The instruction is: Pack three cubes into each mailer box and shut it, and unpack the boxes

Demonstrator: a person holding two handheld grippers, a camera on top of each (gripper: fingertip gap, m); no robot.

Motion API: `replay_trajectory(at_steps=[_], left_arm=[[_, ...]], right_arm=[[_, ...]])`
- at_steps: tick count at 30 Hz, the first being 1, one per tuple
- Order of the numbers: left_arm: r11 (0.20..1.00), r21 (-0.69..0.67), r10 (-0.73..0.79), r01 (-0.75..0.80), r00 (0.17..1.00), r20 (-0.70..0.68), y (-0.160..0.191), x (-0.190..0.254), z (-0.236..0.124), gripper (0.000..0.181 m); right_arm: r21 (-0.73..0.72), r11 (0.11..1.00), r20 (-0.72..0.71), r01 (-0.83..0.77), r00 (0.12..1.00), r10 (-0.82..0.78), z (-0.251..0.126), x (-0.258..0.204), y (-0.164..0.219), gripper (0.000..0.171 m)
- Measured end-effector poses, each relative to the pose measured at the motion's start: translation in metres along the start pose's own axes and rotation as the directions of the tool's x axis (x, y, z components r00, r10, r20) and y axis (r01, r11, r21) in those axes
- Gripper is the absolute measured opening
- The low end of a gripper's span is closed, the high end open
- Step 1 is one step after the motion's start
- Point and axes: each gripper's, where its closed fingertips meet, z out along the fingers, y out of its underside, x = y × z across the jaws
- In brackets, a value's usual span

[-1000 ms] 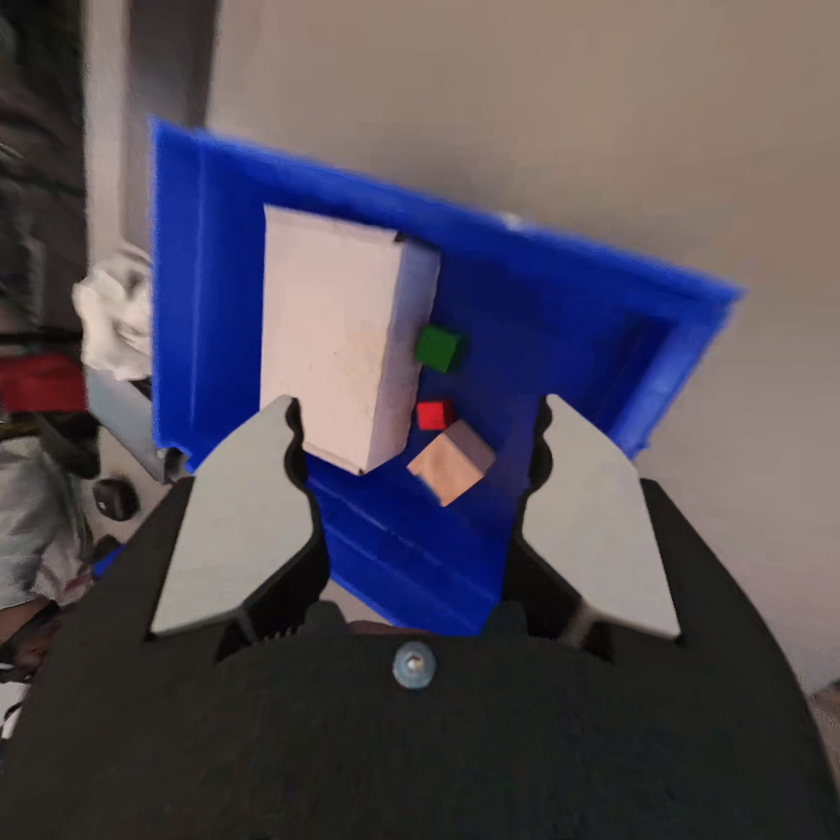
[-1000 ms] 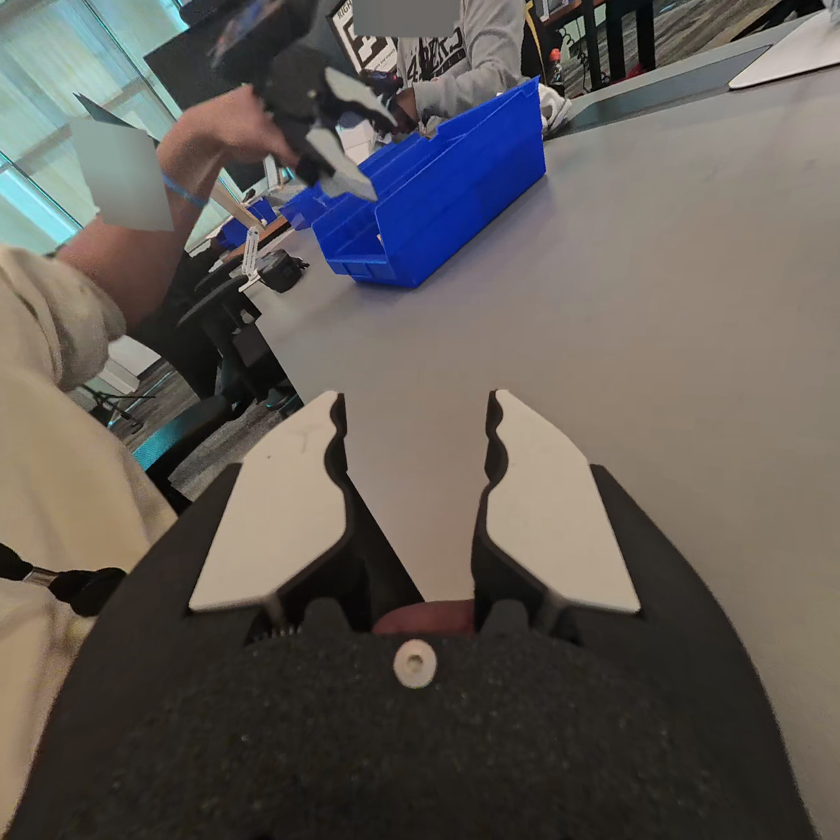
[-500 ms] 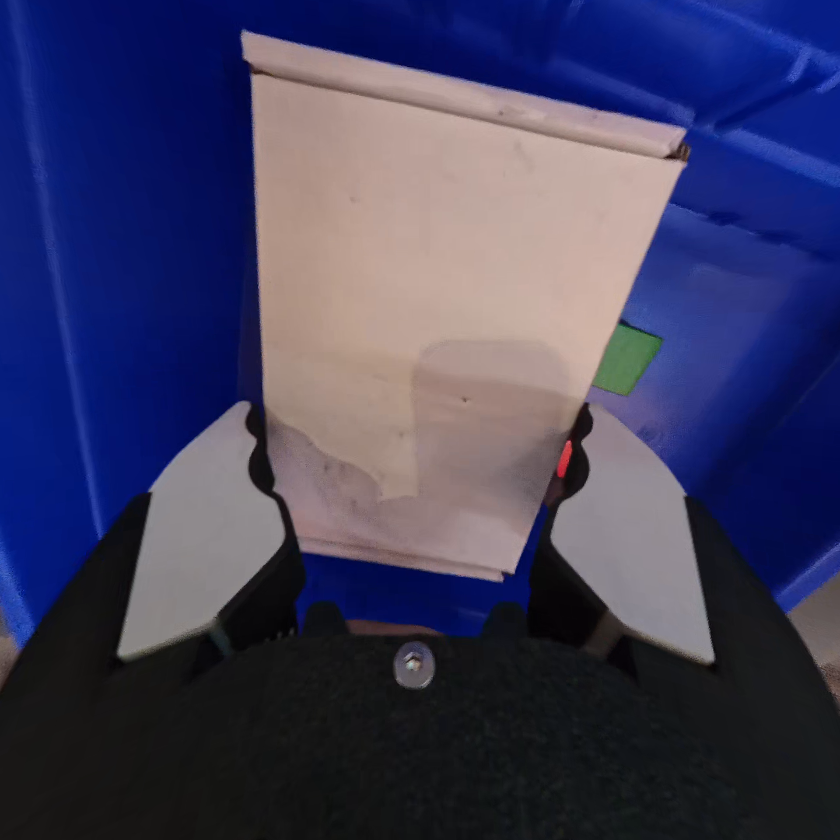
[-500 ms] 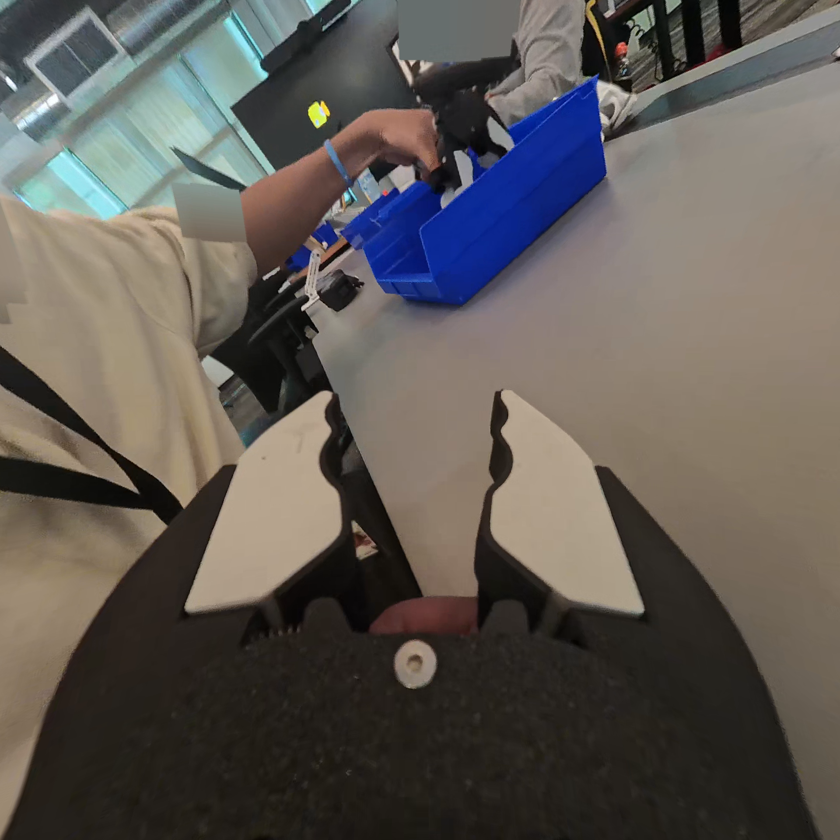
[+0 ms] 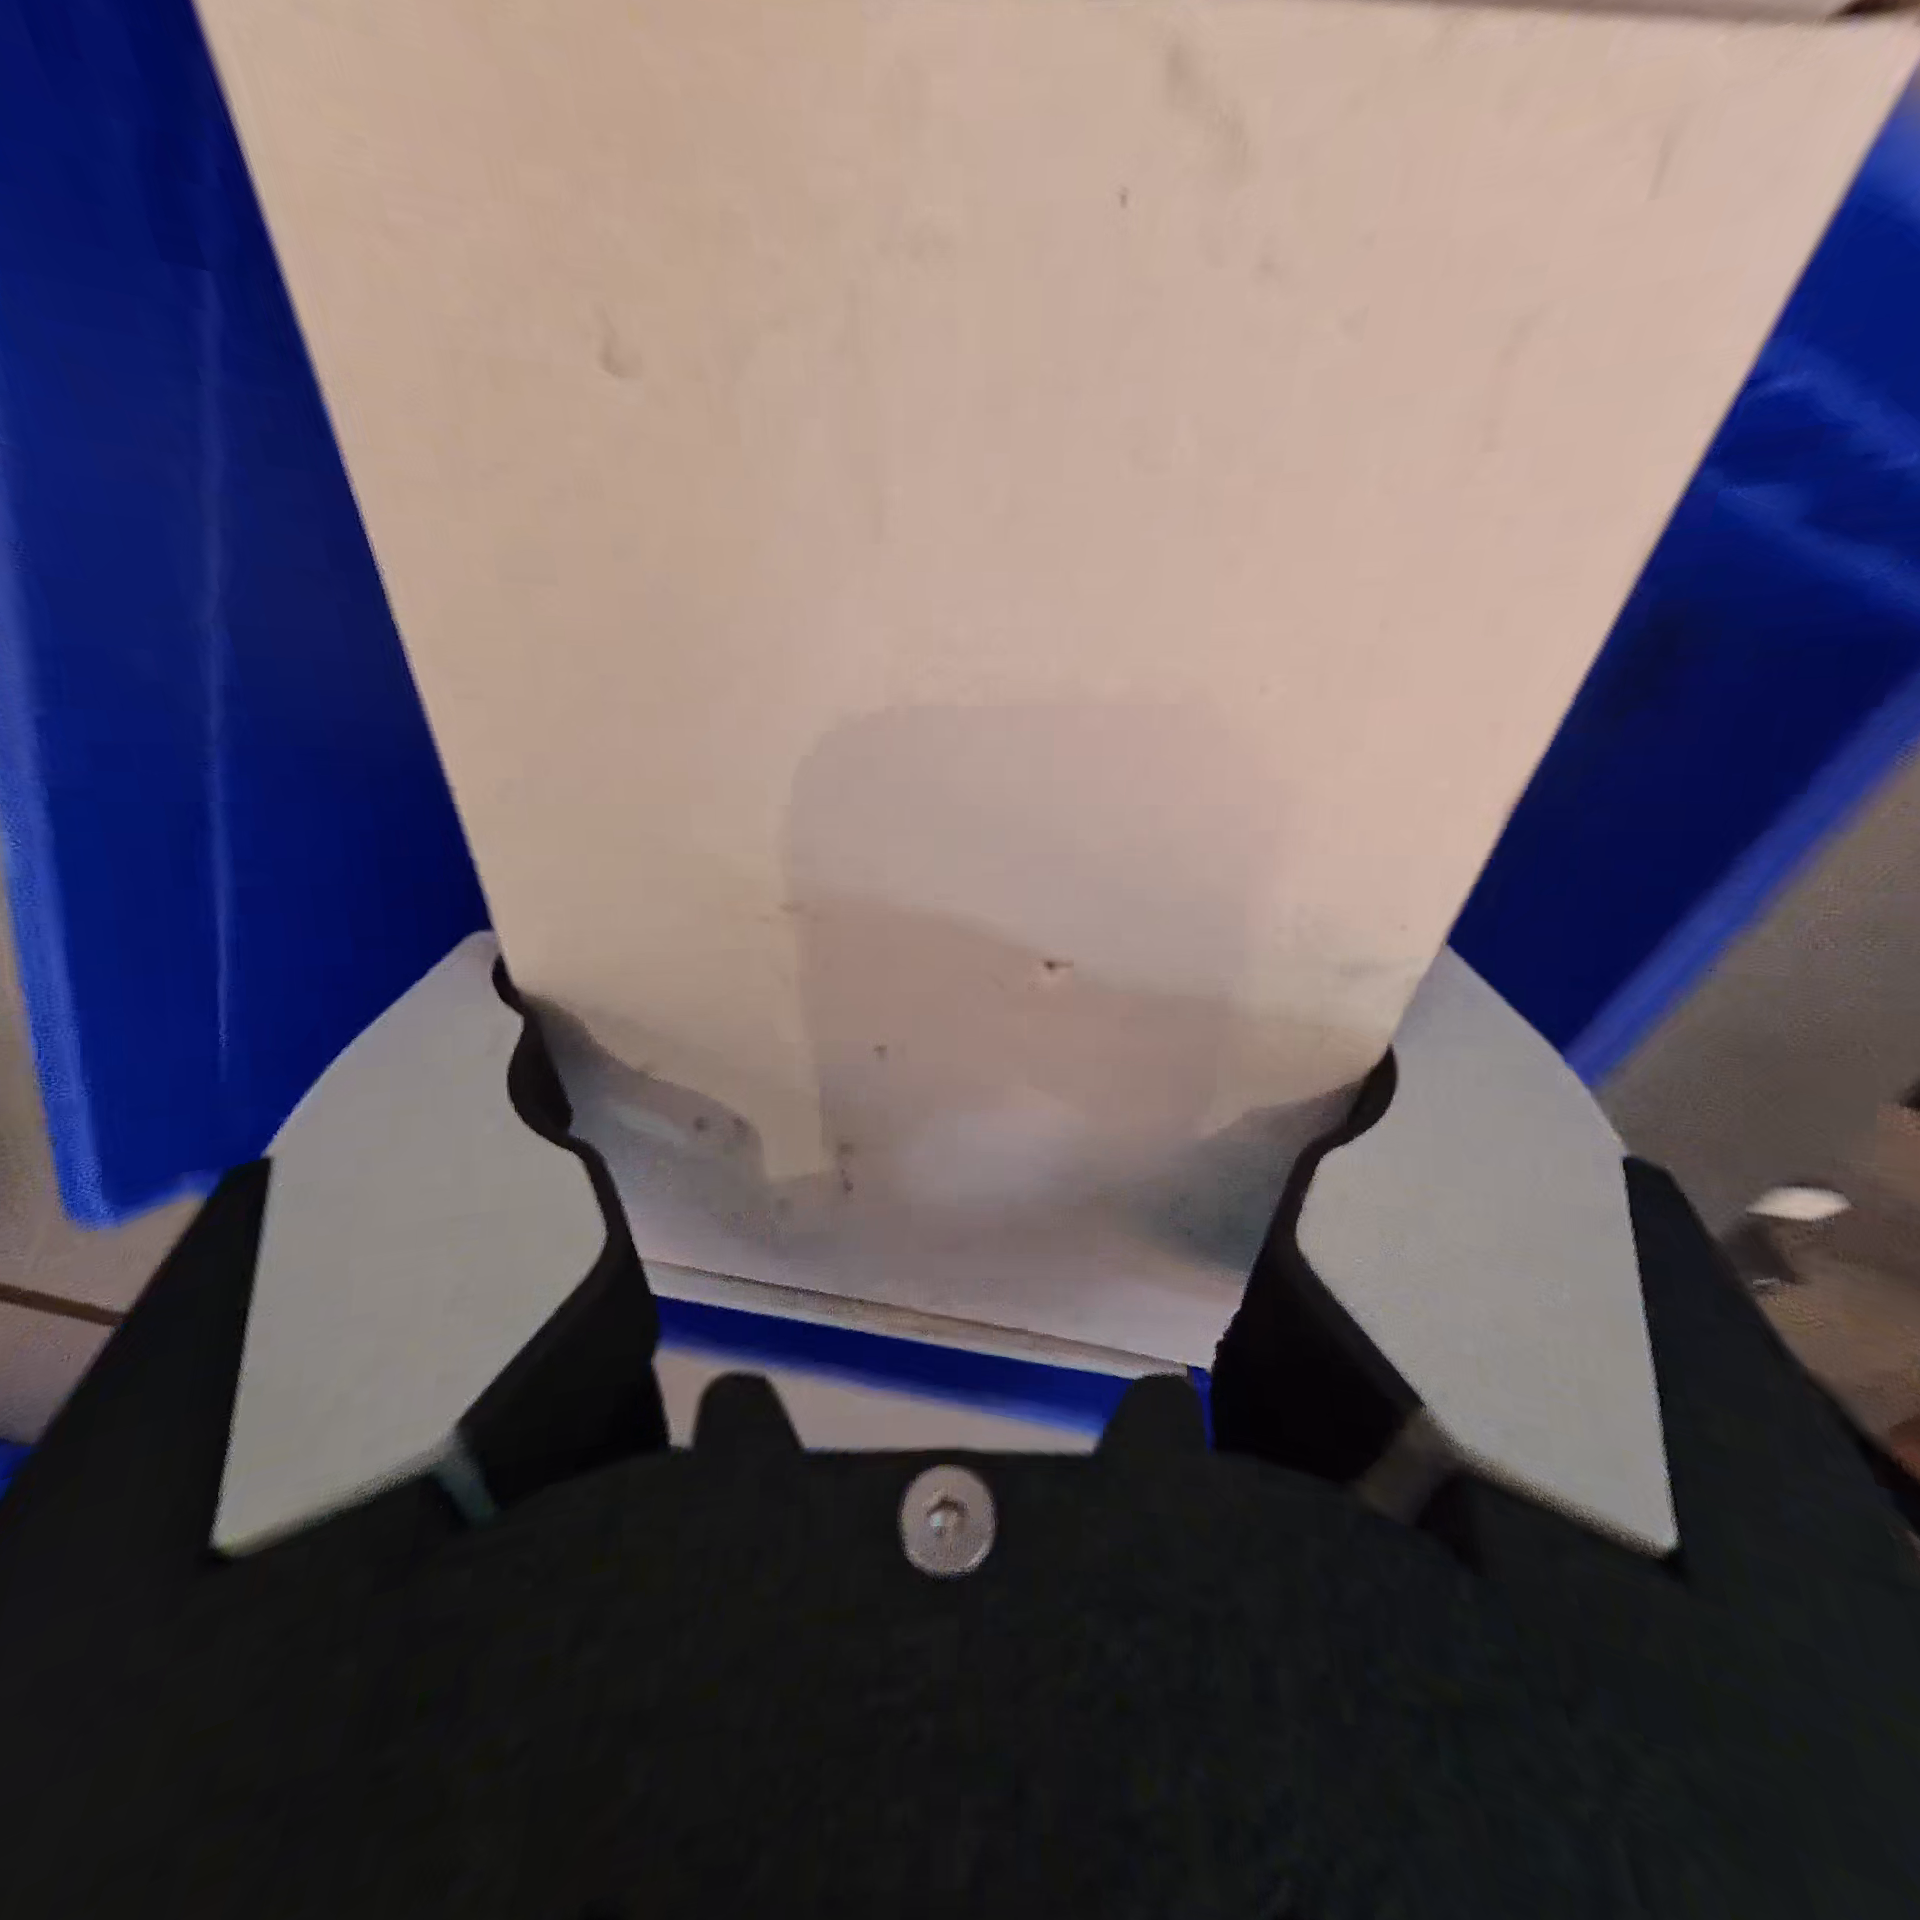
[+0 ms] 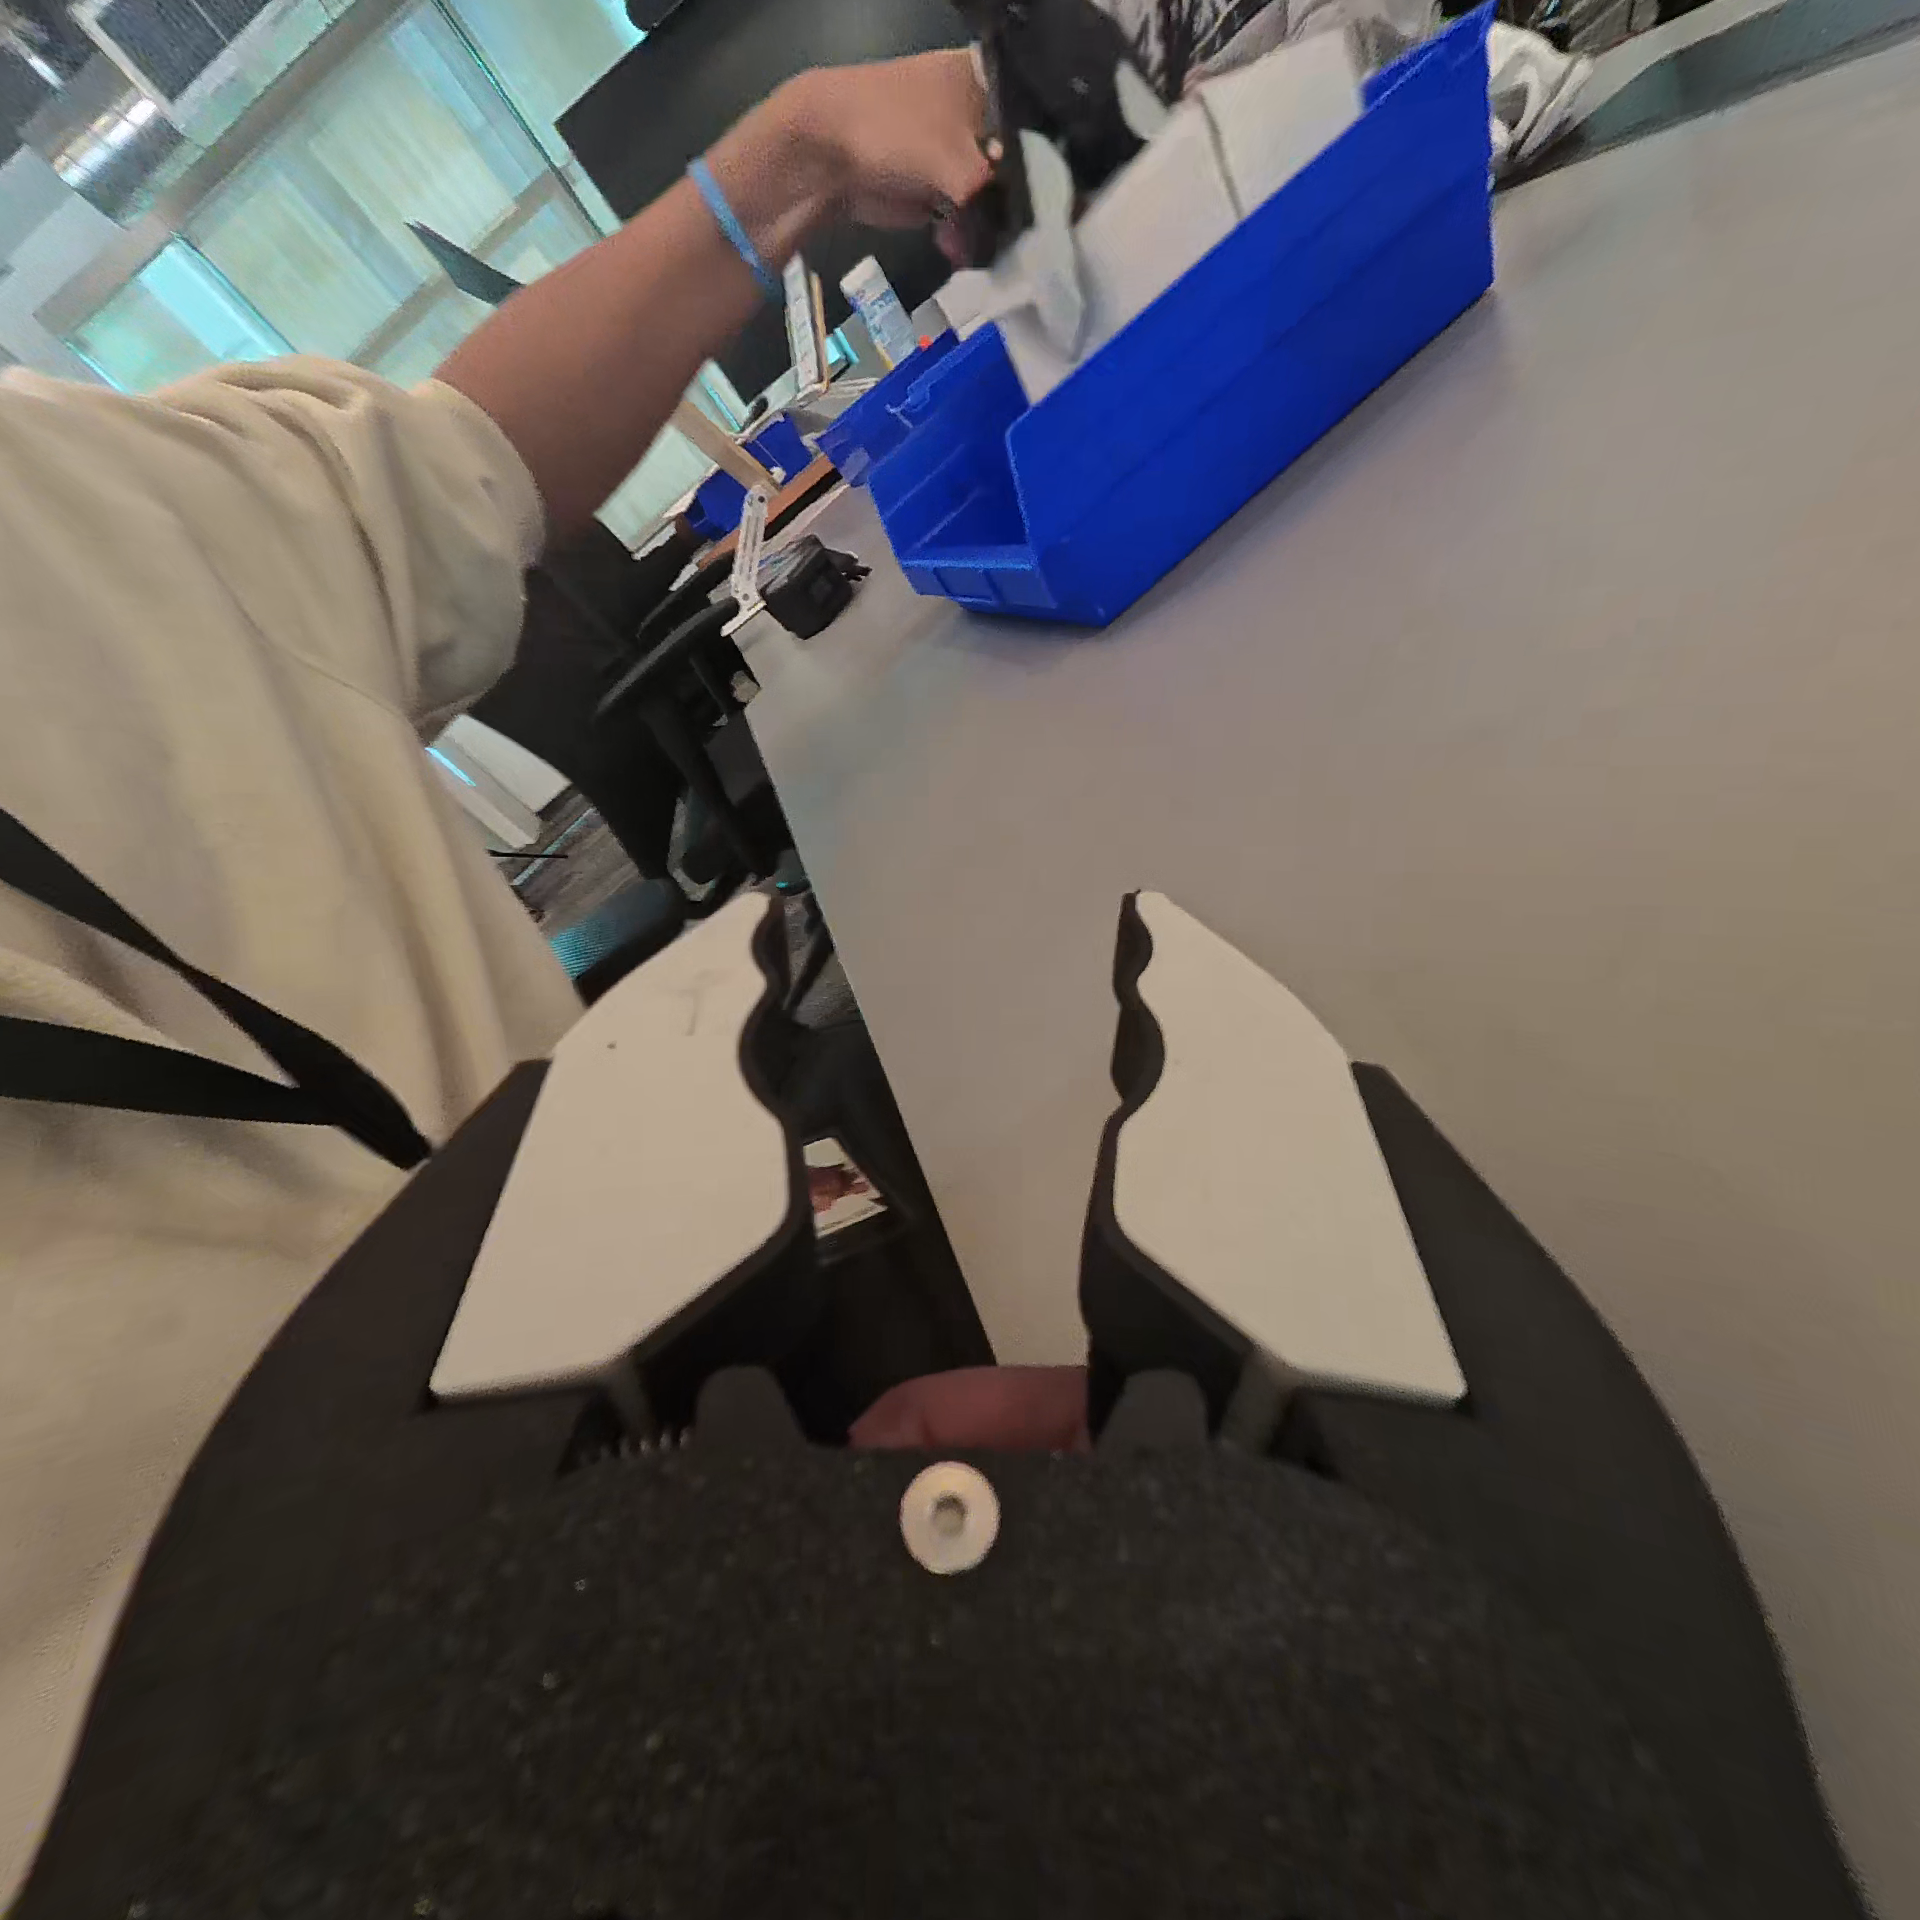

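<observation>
A white mailer box (image 5: 935,520) fills the left wrist view, with the blue bin (image 5: 208,623) behind it. My left gripper (image 5: 961,966) is shut on the box's near end, one finger on each side. In the right wrist view the box (image 6: 1174,197) is tilted up out of the blue bin (image 6: 1247,384), held by the left gripper (image 6: 1029,197). My right gripper (image 6: 951,904) is open and empty, low over the near edge of the grey table (image 6: 1455,831). The cubes are hidden.
The person's arm (image 6: 644,281) and cream sleeve (image 6: 208,727) reach across the left side. A small black device (image 6: 805,587) lies near the table's left edge. Office chairs and more blue bins (image 6: 748,478) stand beyond it. Some 50 cm of space lies between my two pairs of fingers.
My left gripper went down into the bin, closed on the mailer box and tilted it up. The cubes have gone out of sight. The right gripper has barely moved.
</observation>
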Motion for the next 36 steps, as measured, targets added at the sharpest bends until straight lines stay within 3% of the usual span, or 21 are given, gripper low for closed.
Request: replay_trajectory(at_steps=[3, 6, 9, 13, 15, 17, 19, 21, 24, 27, 29, 31, 33, 35, 36], left_arm=[[0.993, 0.098, -0.053, 0.065, 0.991, -0.125, -0.013, 0.029, -0.040, 0.142], [0.988, 0.146, 0.000, 0.046, 0.954, -0.301, -0.045, 0.087, -0.058, 0.142], [0.988, 0.139, 0.120, -0.060, 0.871, -0.477, -0.083, 0.161, -0.051, 0.142], [0.958, 0.102, 0.278, -0.267, 0.792, -0.544, -0.129, 0.238, -0.038, 0.139], [0.933, 0.043, 0.334, -0.357, 0.818, -0.468, -0.144, 0.252, -0.022, 0.138], [0.907, -0.043, 0.364, -0.418, 0.833, -0.417, -0.151, 0.252, -0.004, 0.138], [0.925, -0.035, 0.319, -0.379, 0.823, -0.470, -0.169, 0.261, 0.000, 0.138], [0.936, -0.020, 0.292, -0.351, 0.809, -0.511, -0.186, 0.265, 0.003, 0.138], [0.956, -0.030, 0.219, -0.291, 0.779, -0.588, -0.199, 0.273, 0.015, 0.138], [0.959, -0.073, 0.187, -0.275, 0.801, -0.568, -0.206, 0.273, 0.037, 0.139], [0.961, -0.087, 0.165, -0.262, 0.800, -0.577, -0.208, 0.274, 0.045, 0.139], [0.976, -0.008, 0.175, -0.216, 0.810, -0.560, -0.219, 0.268, 0.041, 0.128], [0.964, 0.207, 0.246, -0.167, 0.856, -0.456, -0.242, 0.259, 0.028, 0.108], [0.851, 0.509, 0.341, -0.128, 0.872, -0.351, -0.264, 0.266, -0.002, 0.085], [0.772, 0.628, 0.349, -0.098, 0.891, -0.290, -0.272, 0.269, -0.016, 0.089]], right_arm=[[-0.025, 0.989, -0.092, 0.147, 0.985, -0.148, -0.002, 0.010, -0.007, 0.058], [-0.102, 0.934, -0.169, 0.343, 0.919, -0.356, 0.002, 0.024, -0.022, 0.059], [-0.192, 0.840, -0.192, 0.507, 0.820, -0.539, 0.011, 0.039, -0.051, 0.065], [-0.241, 0.664, -0.167, 0.708, 0.643, -0.747, 0.023, 0.045, -0.099, 0.074], [-0.259, 0.587, -0.172, 0.767, 0.561, -0.810, 0.030, 0.048, -0.112, 0.074], [-0.250, 0.590, -0.152, 0.768, 0.570, -0.807, 0.048, 0.048, -0.110, 0.078], [-0.324, 0.550, -0.077, 0.770, 0.558, -0.826, 0.064, 0.050, -0.087, 0.085], [-0.388, 0.483, -0.160, 0.785, 0.459, -0.874, 0.067, 0.066, -0.083, 0.099], [-0.426, 0.480, -0.316, 0.767, 0.371, -0.873, 0.057, 0.089, -0.097, 0.083], [-0.544, 0.389, -0.246, 0.744, 0.302, -0.921, 0.050, 0.110, -0.088, 0.076], [-0.566, 0.385, -0.199, 0.729, 0.333, -0.922, 0.046, 0.119, -0.082, 0.074], [-0.565, 0.459, -0.181, 0.686, 0.440, -0.880, 0.037, 0.127, -0.079, 0.073], [-0.542, 0.549, -0.211, 0.637, 0.529, -0.822, 0.022, 0.134, -0.086, 0.073], [-0.507, 0.625, -0.239, 0.594, 0.600, -0.764, 0.004, 0.136, -0.098, 0.071], [-0.502, 0.648, -0.233, 0.572, 0.632, -0.739, -0.005, 0.136, -0.102, 0.071]])
